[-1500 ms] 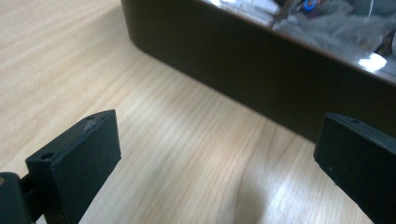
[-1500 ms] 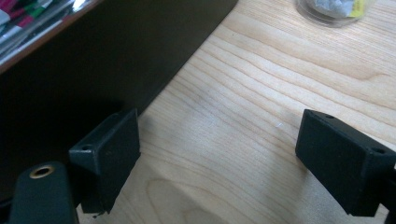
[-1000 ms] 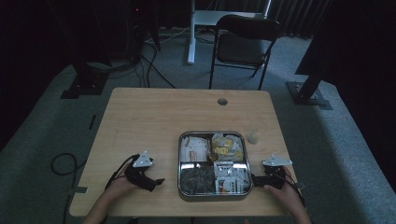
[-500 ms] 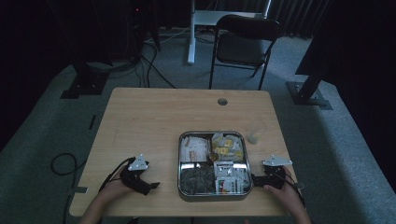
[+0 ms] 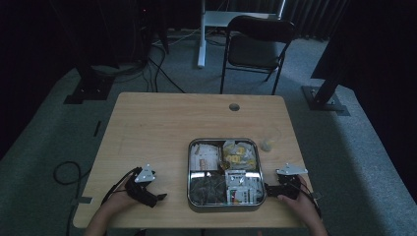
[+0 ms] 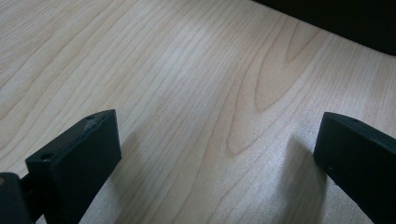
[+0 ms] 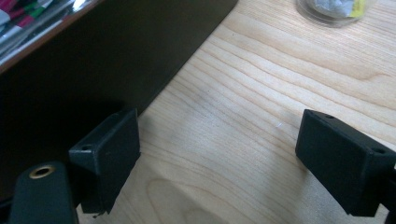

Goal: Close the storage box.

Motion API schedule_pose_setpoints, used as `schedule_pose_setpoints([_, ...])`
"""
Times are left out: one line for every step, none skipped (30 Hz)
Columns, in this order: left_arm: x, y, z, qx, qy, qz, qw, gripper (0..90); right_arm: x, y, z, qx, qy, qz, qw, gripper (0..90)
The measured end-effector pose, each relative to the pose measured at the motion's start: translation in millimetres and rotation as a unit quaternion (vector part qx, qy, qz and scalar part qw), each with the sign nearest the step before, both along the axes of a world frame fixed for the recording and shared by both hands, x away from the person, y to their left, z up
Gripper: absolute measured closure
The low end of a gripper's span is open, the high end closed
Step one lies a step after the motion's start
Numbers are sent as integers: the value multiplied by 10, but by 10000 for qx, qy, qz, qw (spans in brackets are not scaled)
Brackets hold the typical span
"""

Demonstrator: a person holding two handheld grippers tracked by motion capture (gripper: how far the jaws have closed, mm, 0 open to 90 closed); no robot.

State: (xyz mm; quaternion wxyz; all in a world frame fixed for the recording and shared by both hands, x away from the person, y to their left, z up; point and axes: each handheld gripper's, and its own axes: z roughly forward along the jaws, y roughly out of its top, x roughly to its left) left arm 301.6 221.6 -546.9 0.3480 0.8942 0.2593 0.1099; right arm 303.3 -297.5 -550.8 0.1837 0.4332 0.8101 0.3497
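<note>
1. 1 pale wooden table point(image 5: 162, 128) carries everything.
2. 1 square metal tray with 4 compartments point(image 5: 224, 208), full of packets, sits near the table's front edge, between the grippers.
3. 2 grippers: the left gripper point(image 5: 158, 198), jaws apart and empty, rests well left of the tray; the right gripper point(image 5: 268, 188), jaws also spread, sits just beside the tray's right wall.
4. 1 small clear cup point(image 5: 267, 144) stands beyond the tray's right corner.
5. I judge the right gripper should approach the tray level and slowly.

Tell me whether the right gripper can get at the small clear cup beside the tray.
Probably yes: the right gripper is open, and bare table lies between it and the cup; the tray sits off to one side.
</note>
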Motion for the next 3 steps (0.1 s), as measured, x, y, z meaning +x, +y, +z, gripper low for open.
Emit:
schedule_pose_setpoints([0, 0, 0, 0, 0, -1, 10000, 8, 0, 0, 0, -1, 0, 1, 10000, 131])
schedule_pose_setpoints([0, 0, 0, 0, 0, -1, 10000, 8, 0, 0, 0, -1, 0, 1, 10000, 131])
schedule_pose_setpoints([0, 0, 0, 0, 0, 1, 10000, 8, 0, 0, 0, -1, 0, 1, 10000, 131])
